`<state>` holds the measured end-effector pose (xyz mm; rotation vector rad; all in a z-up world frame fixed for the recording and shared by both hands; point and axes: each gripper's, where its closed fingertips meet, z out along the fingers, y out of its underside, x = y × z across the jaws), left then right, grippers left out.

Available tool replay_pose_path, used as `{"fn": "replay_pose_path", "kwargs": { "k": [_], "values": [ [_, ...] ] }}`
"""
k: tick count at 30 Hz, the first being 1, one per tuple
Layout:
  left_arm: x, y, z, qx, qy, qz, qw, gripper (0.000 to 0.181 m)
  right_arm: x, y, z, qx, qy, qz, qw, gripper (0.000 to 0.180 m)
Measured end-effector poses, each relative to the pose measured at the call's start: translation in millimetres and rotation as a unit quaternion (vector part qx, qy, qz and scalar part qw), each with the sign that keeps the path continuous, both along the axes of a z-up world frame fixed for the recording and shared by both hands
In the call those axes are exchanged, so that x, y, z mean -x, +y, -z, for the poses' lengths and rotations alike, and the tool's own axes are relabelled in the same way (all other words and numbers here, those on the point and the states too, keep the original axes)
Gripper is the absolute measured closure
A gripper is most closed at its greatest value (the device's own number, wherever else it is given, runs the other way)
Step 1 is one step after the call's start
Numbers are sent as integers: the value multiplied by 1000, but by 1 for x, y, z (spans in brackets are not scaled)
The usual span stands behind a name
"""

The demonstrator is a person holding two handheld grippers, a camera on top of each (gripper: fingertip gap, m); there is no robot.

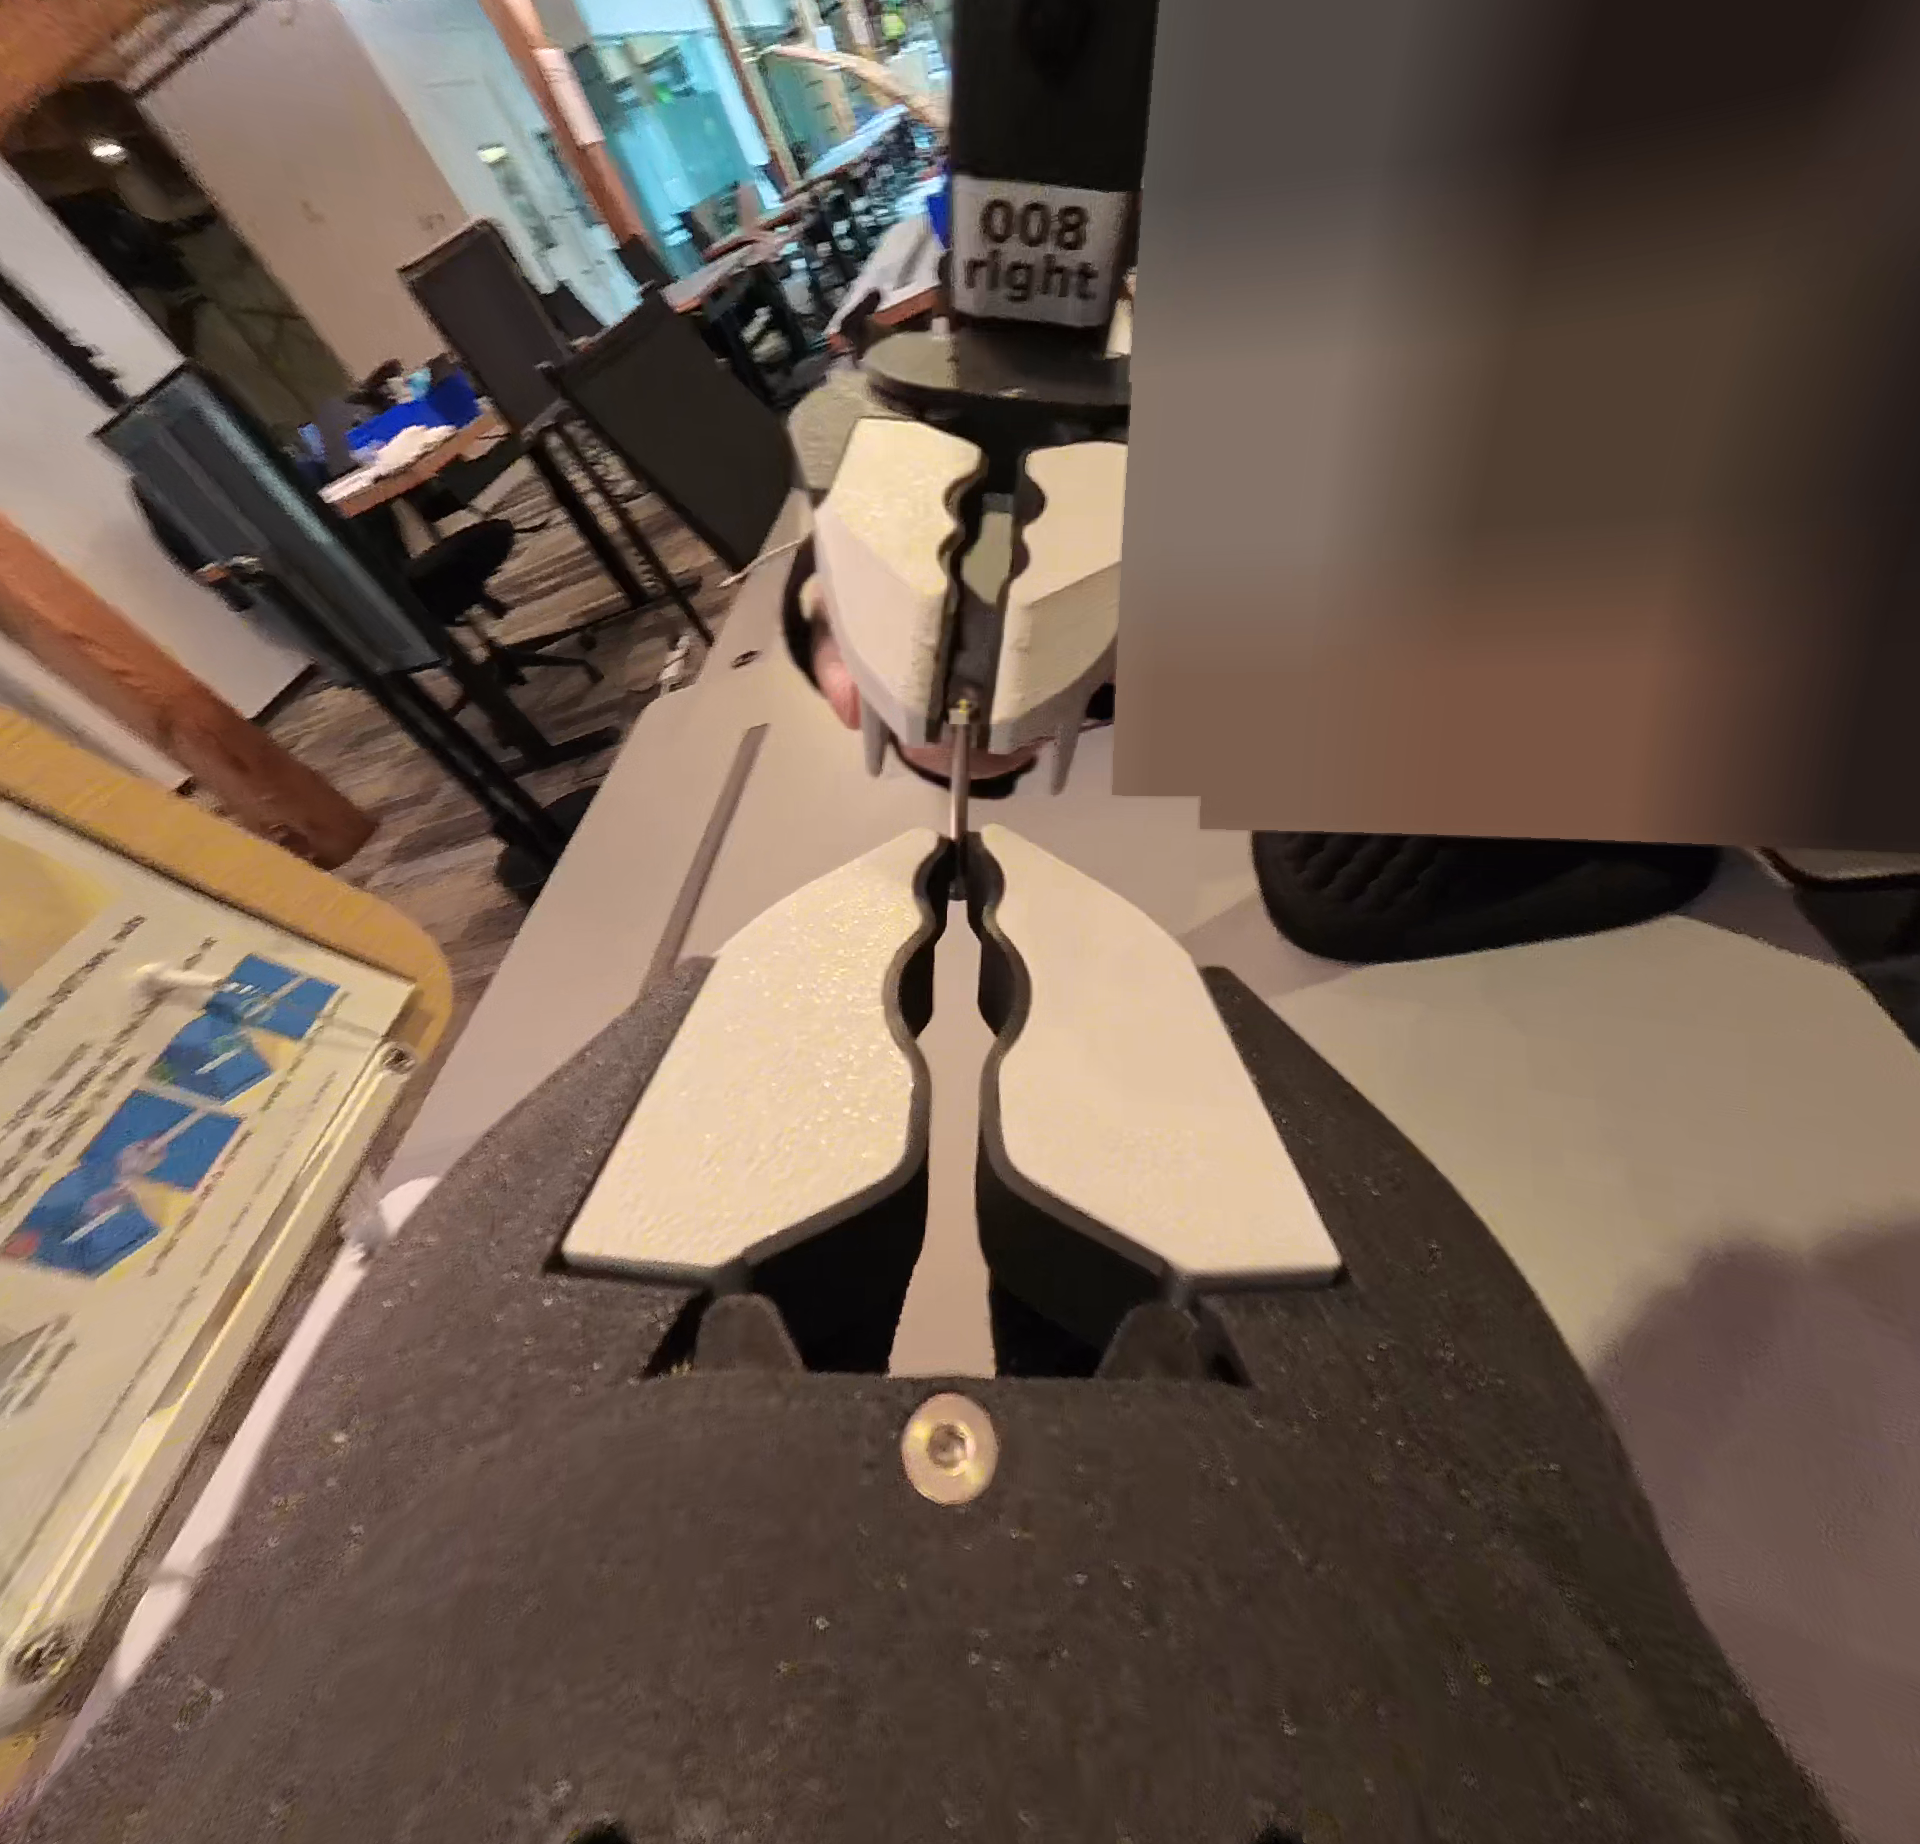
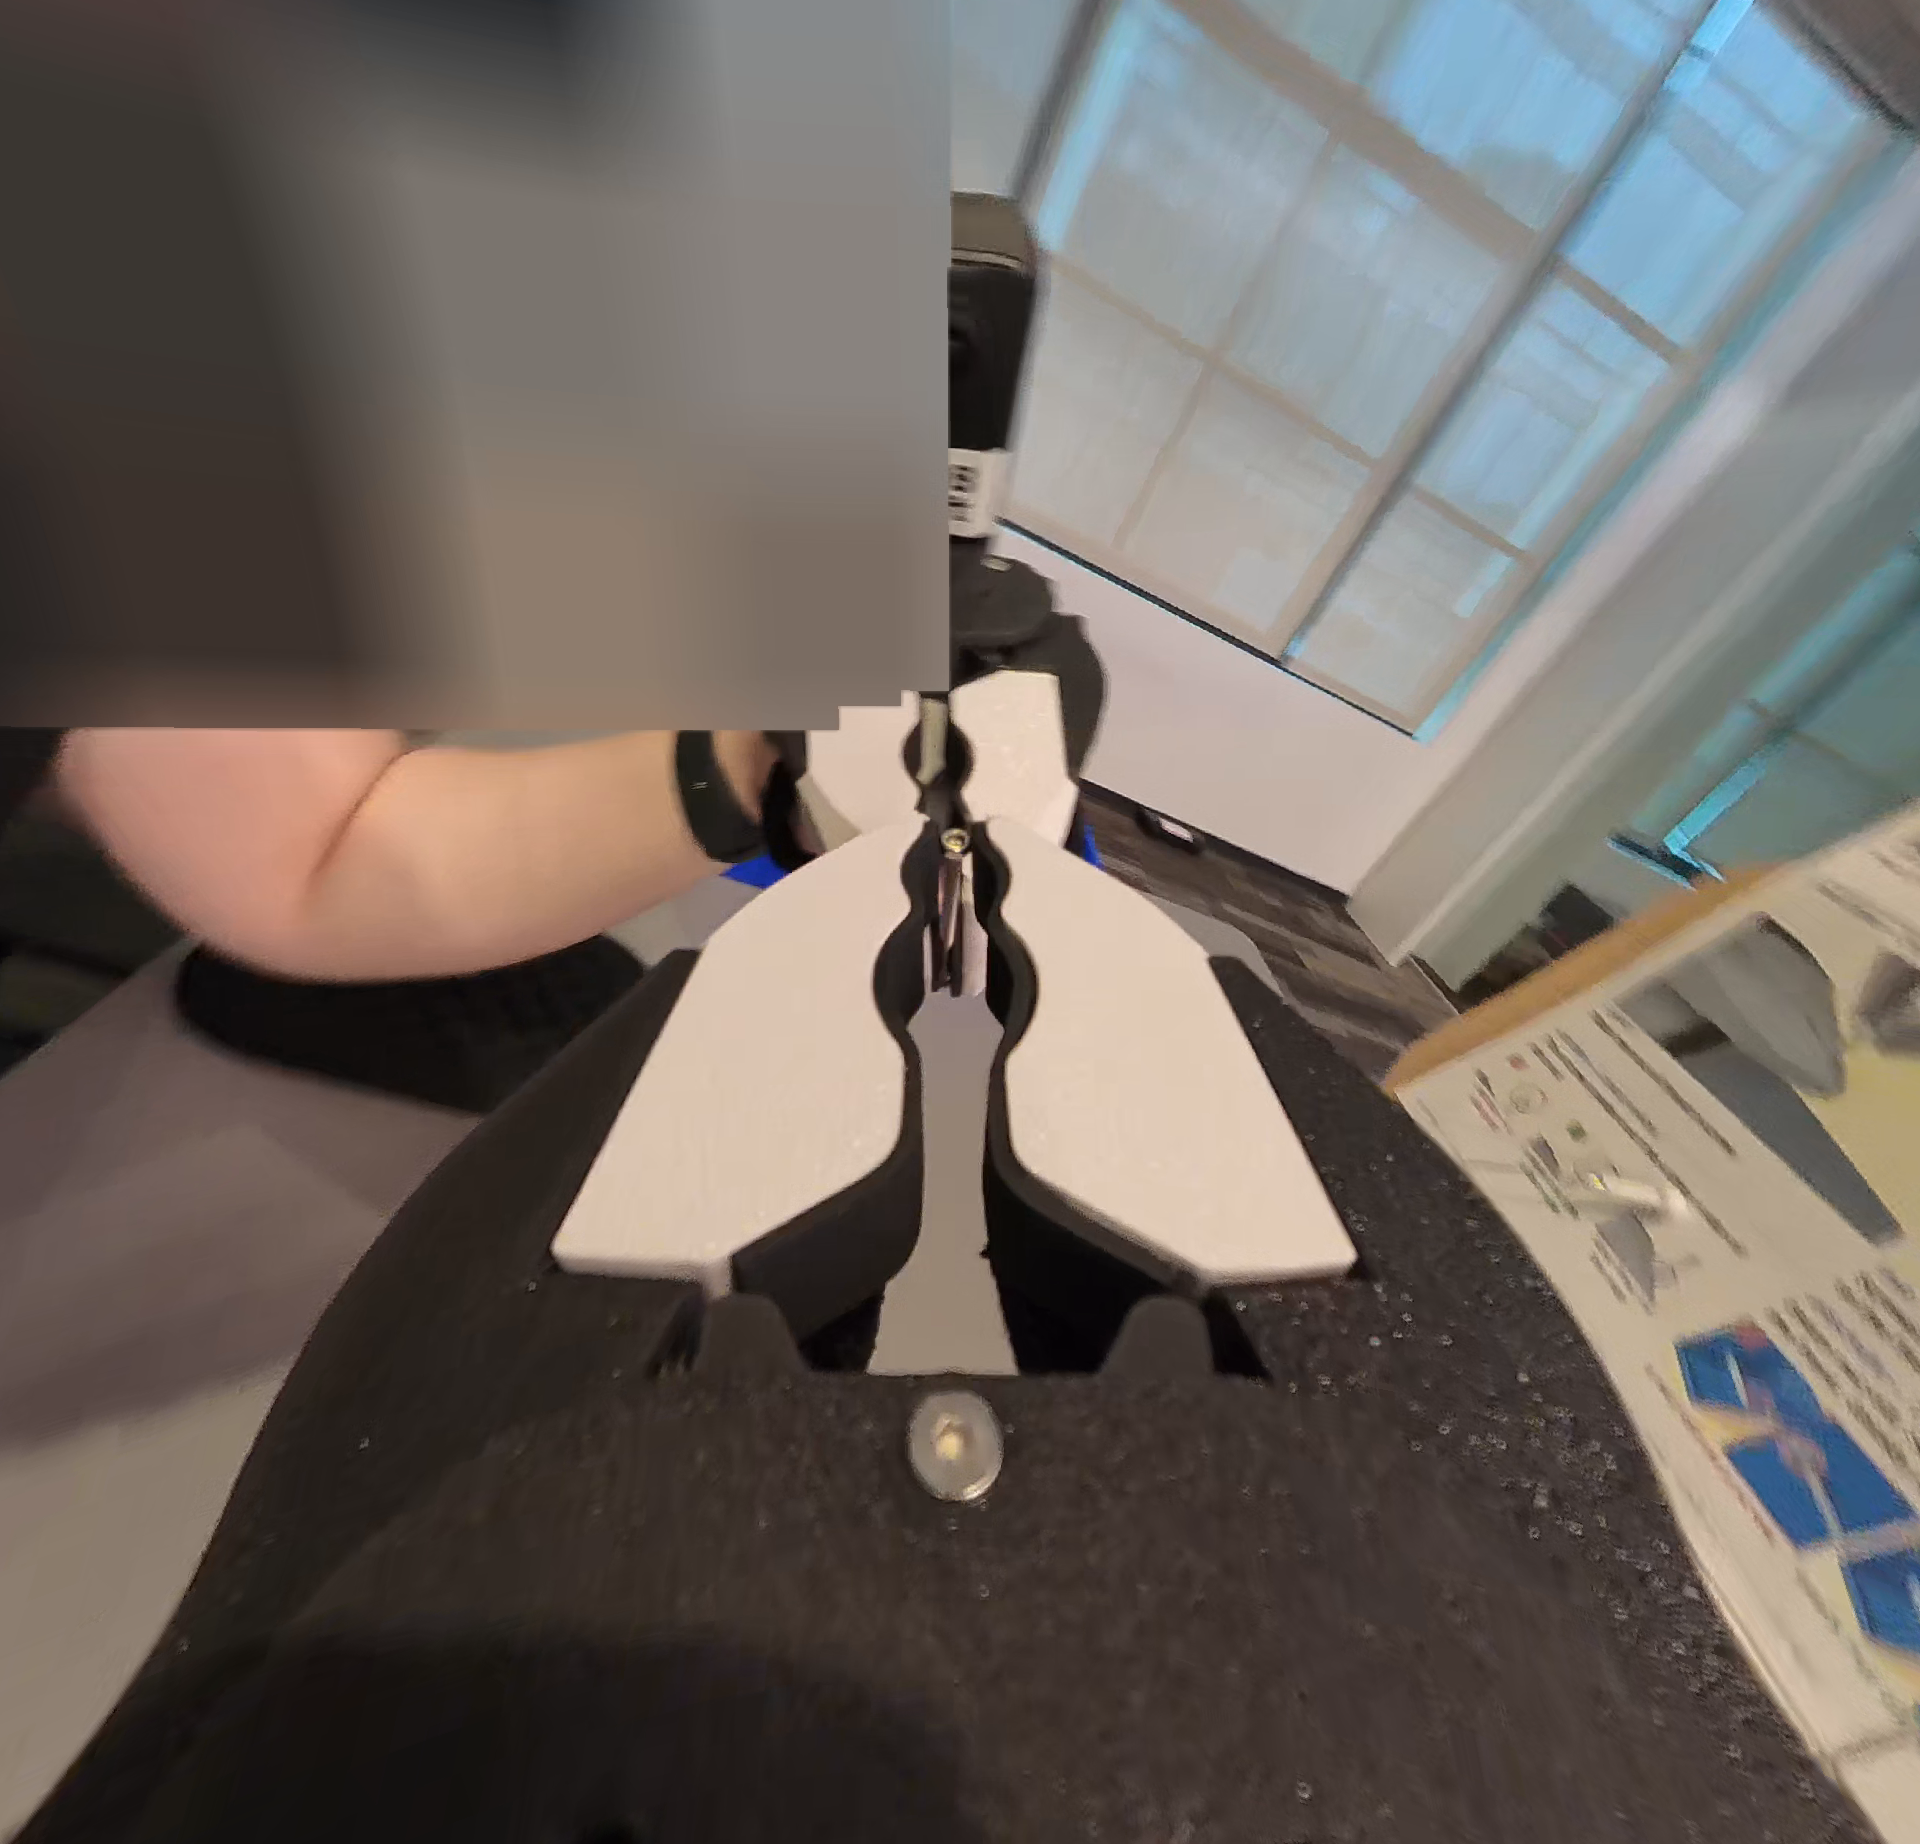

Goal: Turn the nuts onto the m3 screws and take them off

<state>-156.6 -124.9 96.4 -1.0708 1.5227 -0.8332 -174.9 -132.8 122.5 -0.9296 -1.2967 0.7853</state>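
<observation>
Metal screw (image 1: 960, 795) is pinched tight at one end by each gripper, left (image 1: 961, 838) and right (image 2: 951, 838).

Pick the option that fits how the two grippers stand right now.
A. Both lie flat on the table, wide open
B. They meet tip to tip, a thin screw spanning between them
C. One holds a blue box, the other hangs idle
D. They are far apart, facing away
B: in the left wrist view the left gripper and the right gripper face each other, the thin screw bridging their tips.

Screw (image 1: 960, 795) between the facing left gripper (image 1: 958, 840) and right gripper (image 1: 964, 716), above the table (image 1: 1403, 1067).
</observation>
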Motion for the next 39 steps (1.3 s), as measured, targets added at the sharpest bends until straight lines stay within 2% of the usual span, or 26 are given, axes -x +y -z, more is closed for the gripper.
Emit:
{"fn": "replay_pose_path", "kwargs": {
  "k": [3,9,20,28,33,39],
  "values": [
    [1,-8,3,11,9,25,1000,179,1,-7,3,-2,-14,-15,1000,174],
    [2,1,4,11,11,1,1000,179,1,2,4,-6,-23,20,1000,174],
    [1,30,-18,-23,-32,-122,992,179,0,29,-19,27,62,113,991,174],
    [3,42,-29,-49,-42,-201,977,179,1,39,-30,18,105,194,975,175],
    [2,40,-31,-42,-47,-197,978,179,1,38,-32,11,108,199,974,174],
    [0,35,-30,-26,-53,-173,983,179,-3,32,-36,-16,106,189,976,166]
  ]
}}
